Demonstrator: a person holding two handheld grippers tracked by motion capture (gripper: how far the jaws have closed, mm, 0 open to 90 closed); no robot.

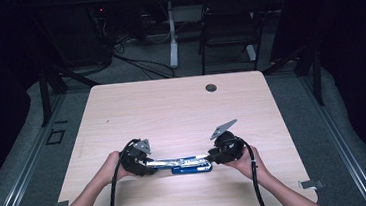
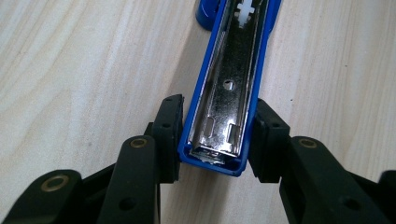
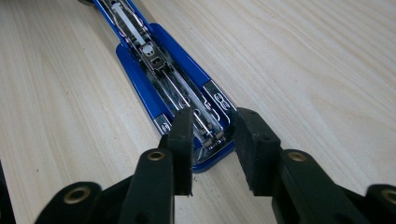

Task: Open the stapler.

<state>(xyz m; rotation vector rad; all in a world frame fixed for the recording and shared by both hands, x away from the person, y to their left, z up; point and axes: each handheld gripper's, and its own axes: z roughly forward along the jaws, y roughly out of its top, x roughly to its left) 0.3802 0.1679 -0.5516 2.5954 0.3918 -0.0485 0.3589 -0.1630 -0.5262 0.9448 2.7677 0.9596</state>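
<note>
Blue plastic, the opened stapler [image 1: 184, 164] lay flat on the table [image 1: 171, 109] between my hands. My left gripper [image 2: 218, 135] clamped its flipped-back top arm [image 2: 229, 88] to steady it, while my right gripper [image 3: 214, 140] stood released around the staple magazine [image 3: 201, 116], pads clear.

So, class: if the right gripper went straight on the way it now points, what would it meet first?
Most likely the stapler: its open metal magazine lies between the right gripper jaws and runs on ahead. Depth is hard to judge.
</note>
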